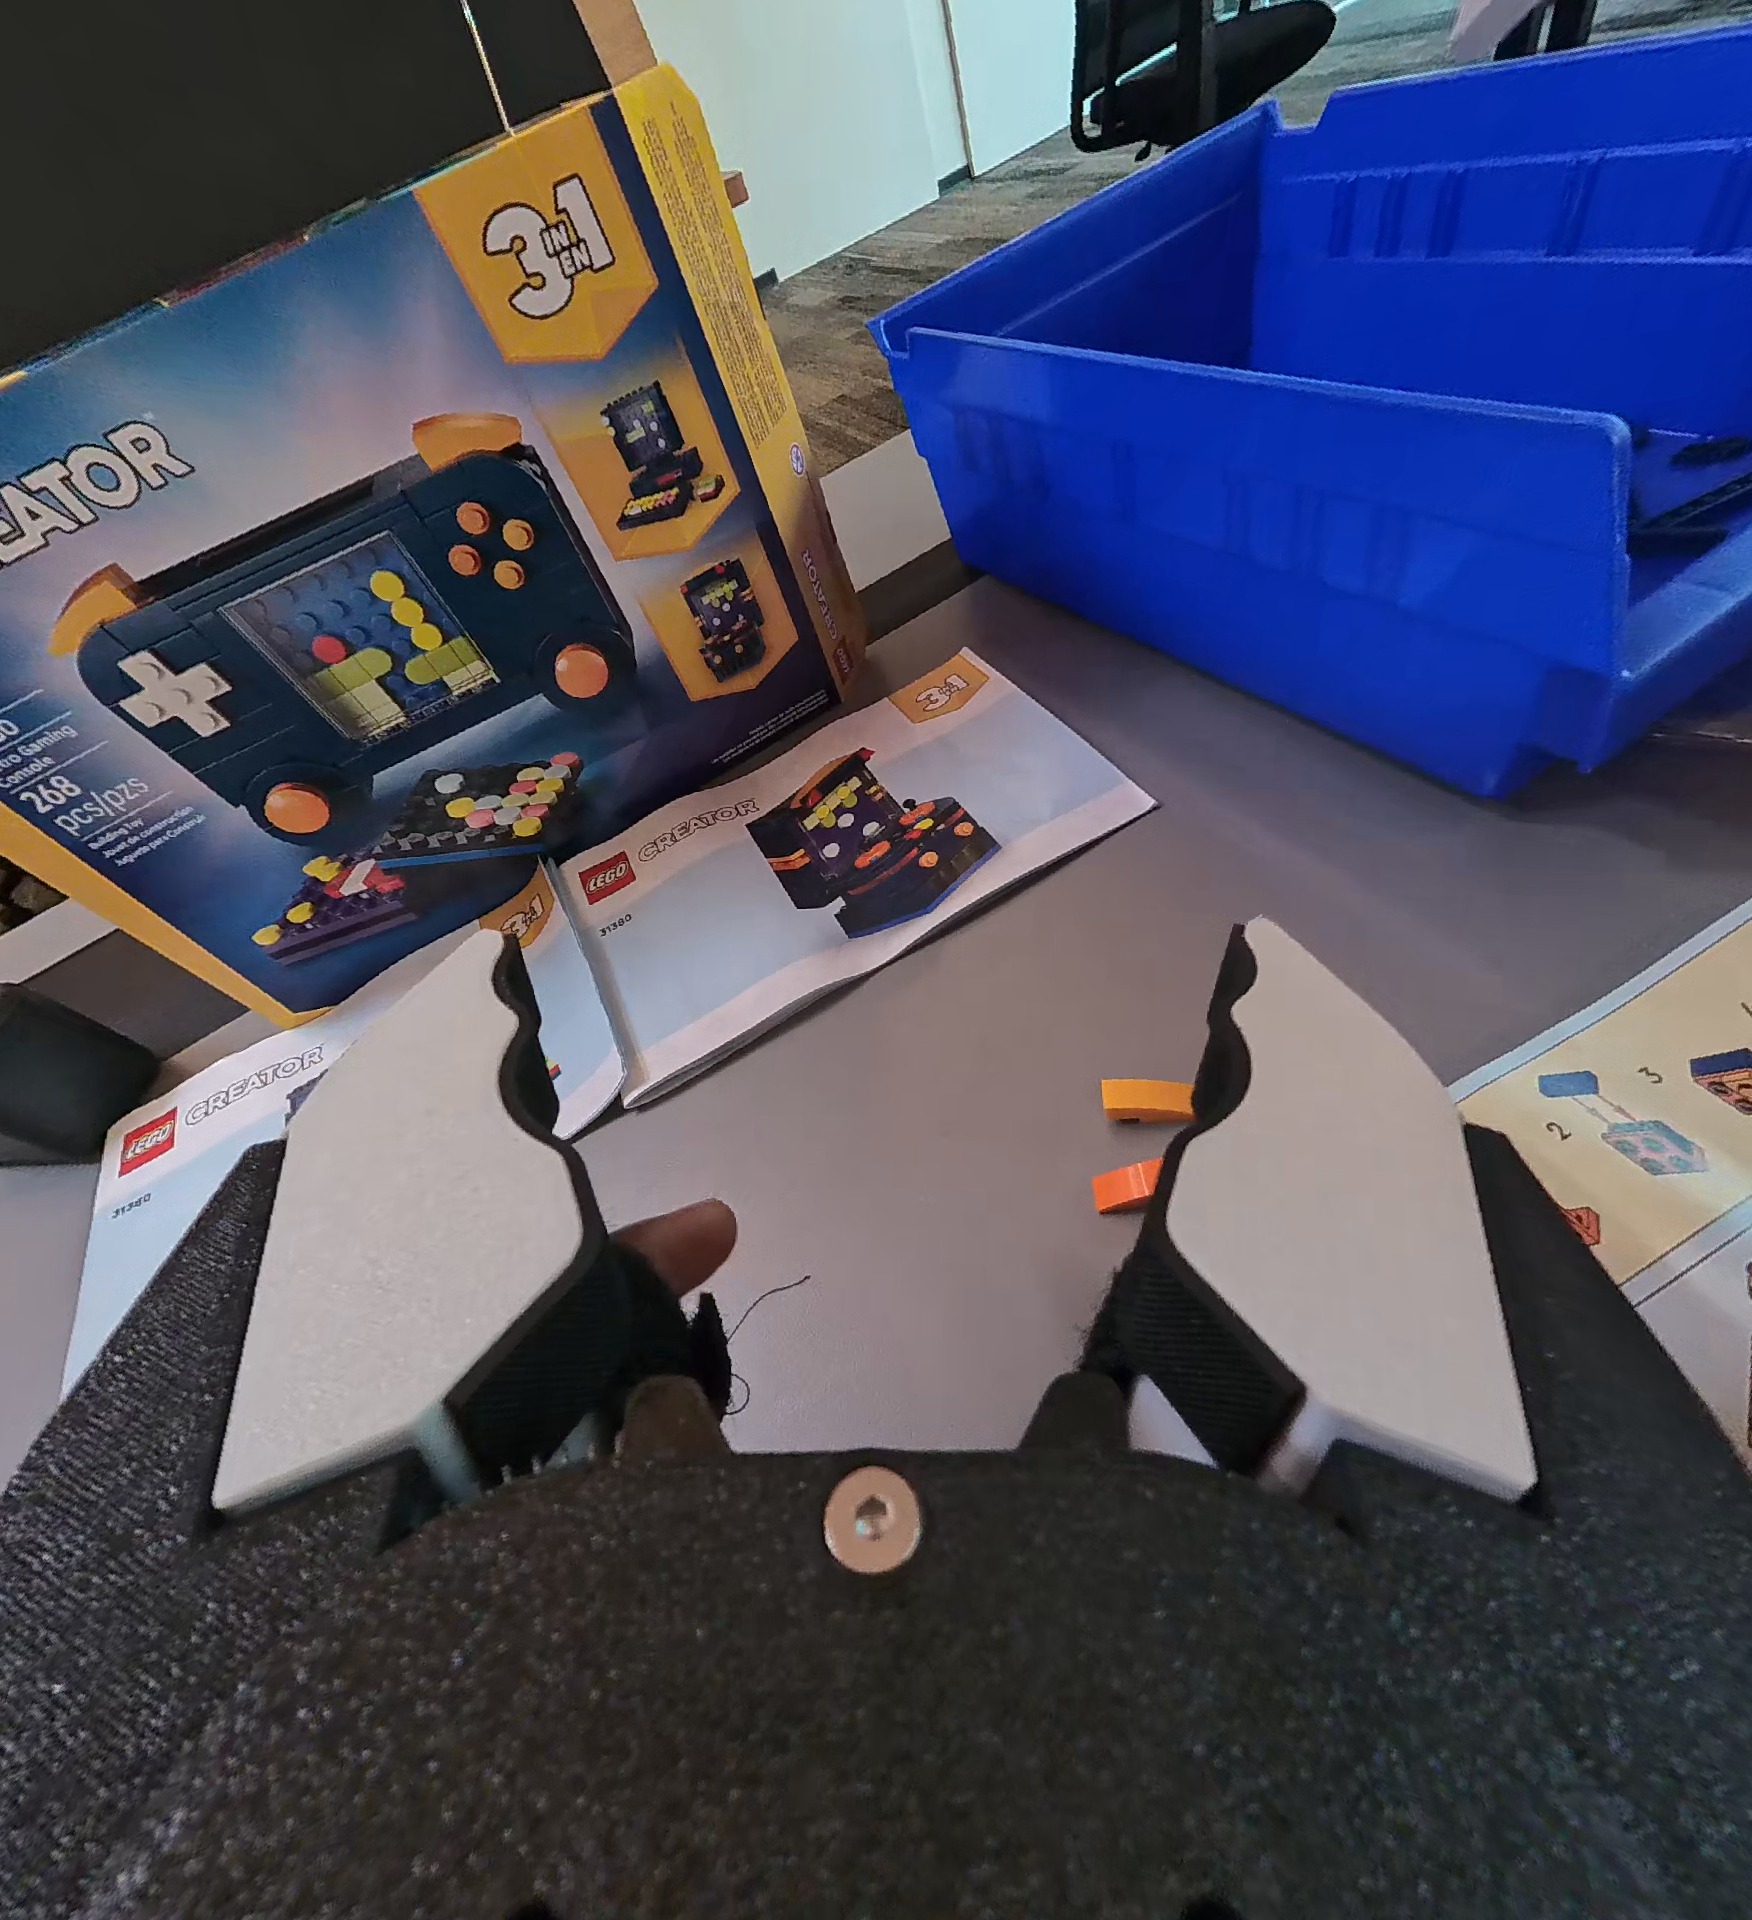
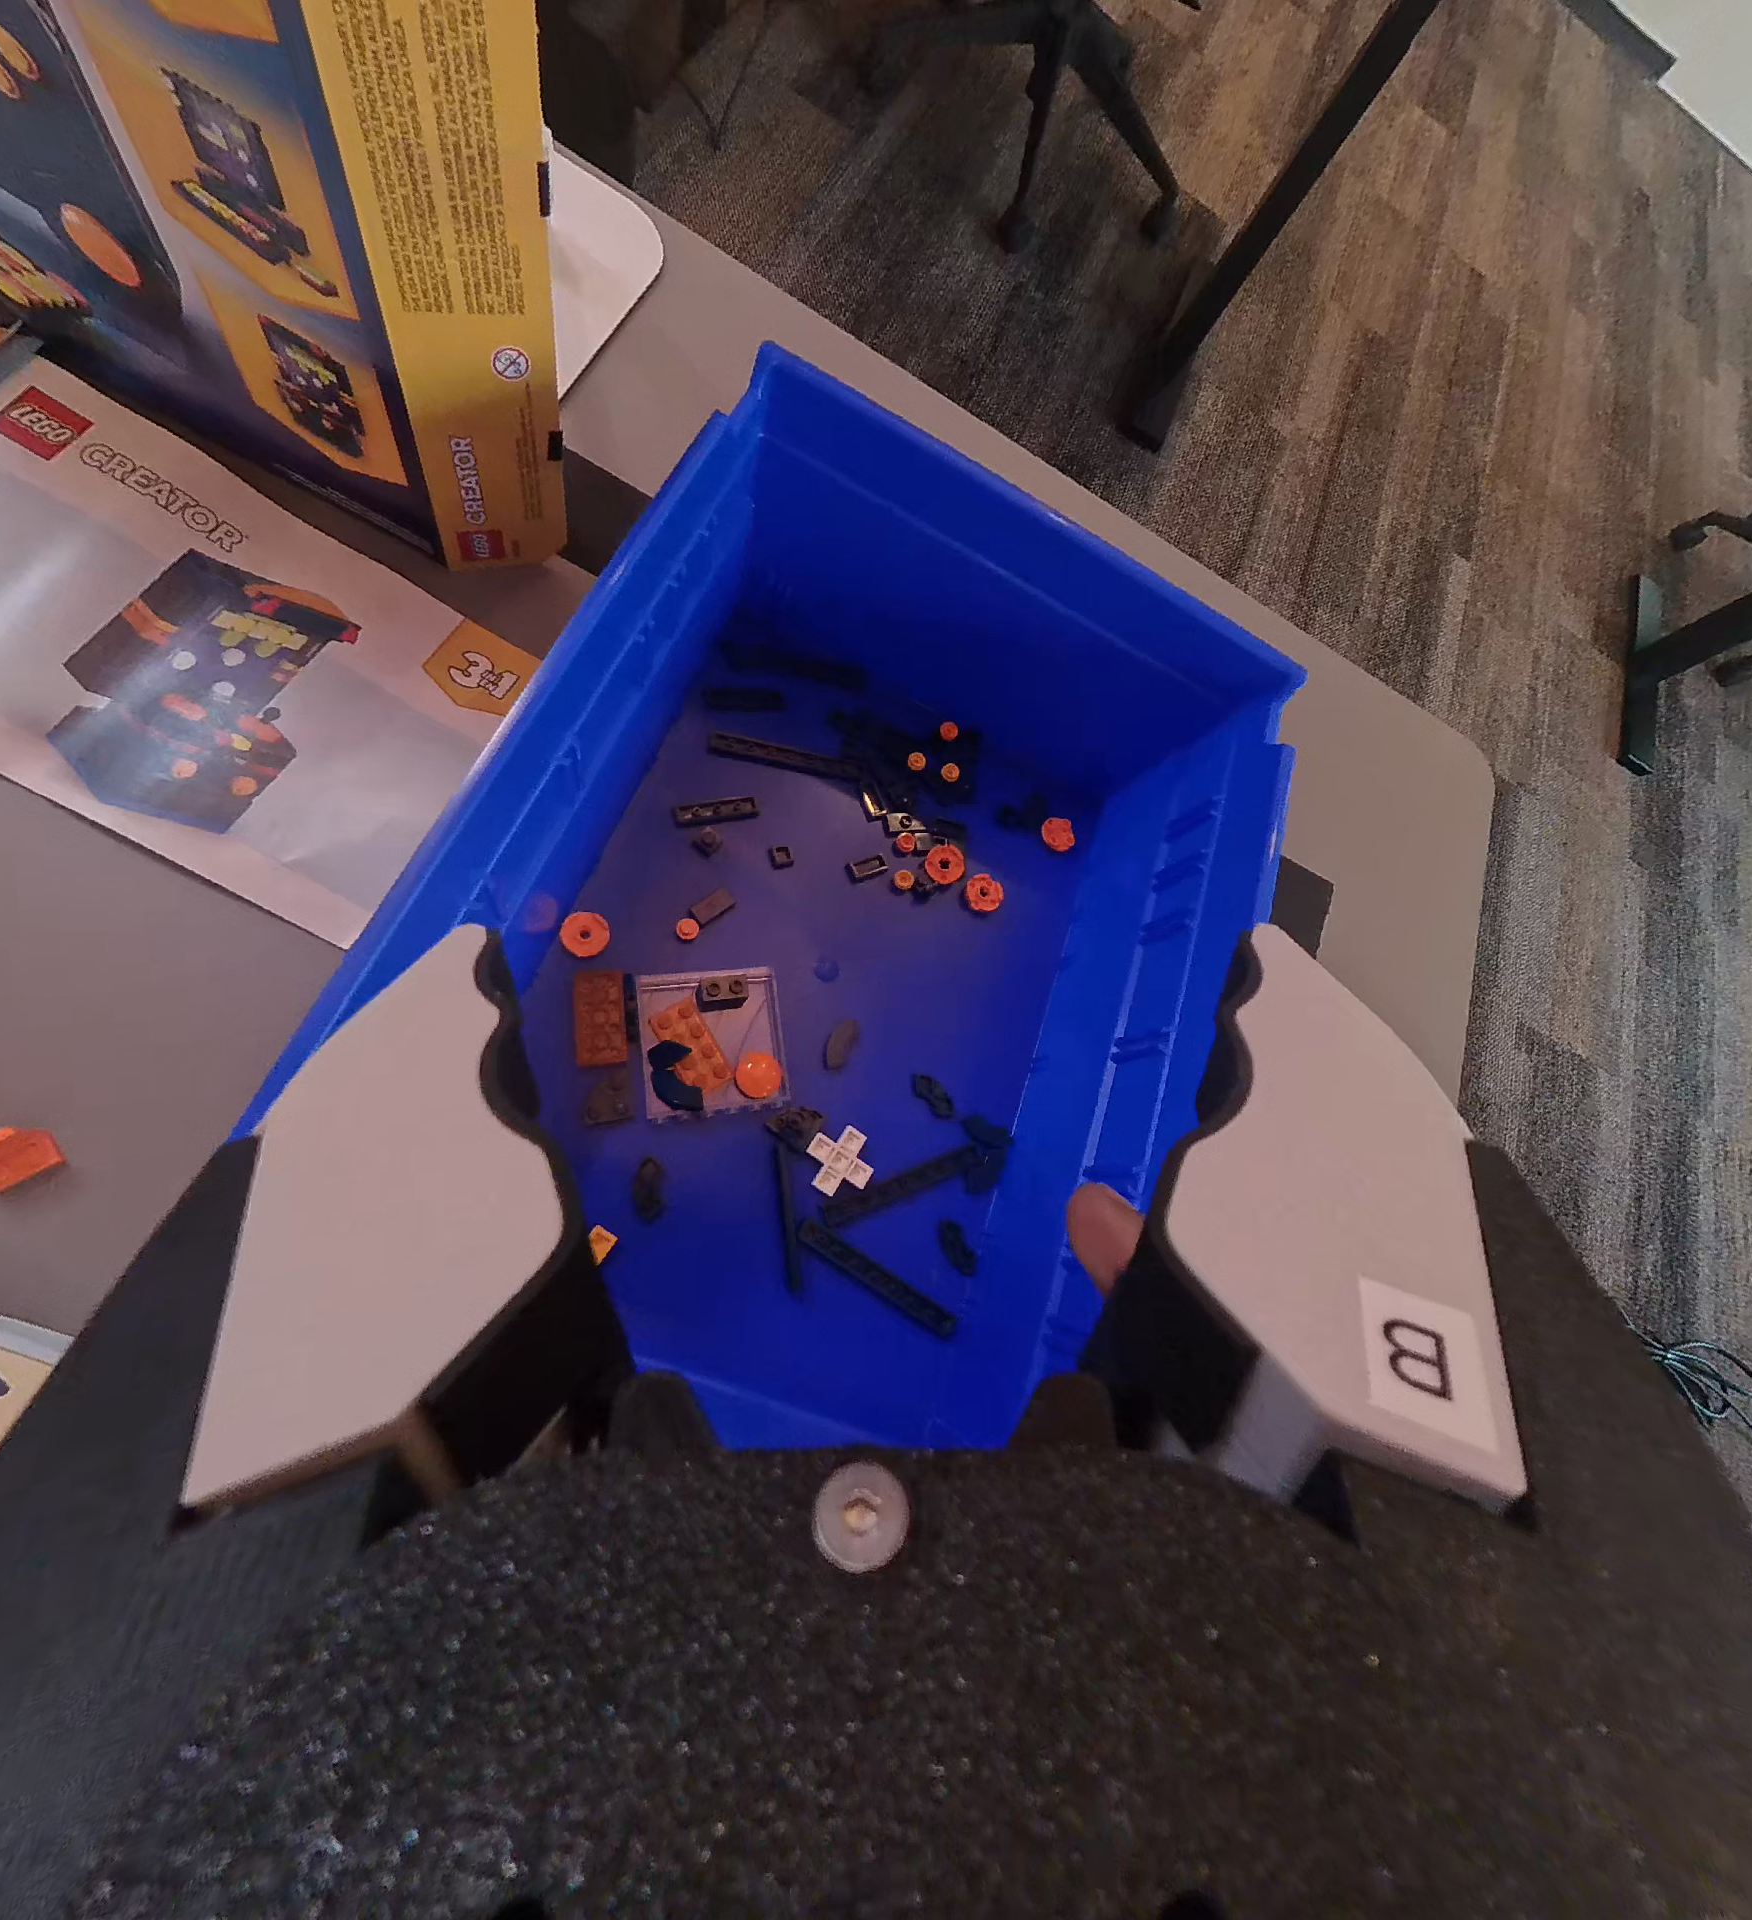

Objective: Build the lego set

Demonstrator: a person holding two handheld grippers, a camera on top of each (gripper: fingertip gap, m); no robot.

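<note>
The left gripper [image 1: 872, 997] hangs over the grey desk [image 1: 955, 1195] with its fingers [image 1: 404, 1122] spread wide and nothing between them. Two small orange bricks lie on the desk just beside its right-hand finger: a lighter curved piece [image 1: 1142, 1098] and a darker orange piece [image 1: 1123, 1184], both partly hidden behind that finger; whether they touch it cannot be told. Beyond the fingertips a closed instruction booklet [image 1: 851, 862] lies flat, and a second booklet [image 1: 197, 1143] lies partly under the left-hand finger. Behind them a toy brick box [image 1: 352, 582] stands upright near the far edge of the desk. An open instruction sheet [image 1: 1661, 1101] lies toward the right edge. A small dark block [image 1: 20, 1070] sits at the left.

The right gripper [image 2: 867, 987] hovers above a blue plastic bin [image 2: 955, 582] that stands near the desk's rounded far corner. Its fingers [image 2: 384, 1164] are also spread wide and grasp nothing; they frame the bin's near end from above. On the bin floor lie loose pieces: orange round studs [image 2: 983, 891], black strips [image 2: 877, 1278], a white cross-shaped piece [image 2: 839, 1158], an orange plate [image 2: 599, 1018], and a clear square panel [image 2: 711, 1044] with an orange plate and an orange dome on it. Left of the bin, an orange brick [image 2: 10, 1155] rests on the desk. Past the desk edge is patterned carpet [image 2: 1474, 364].
</note>
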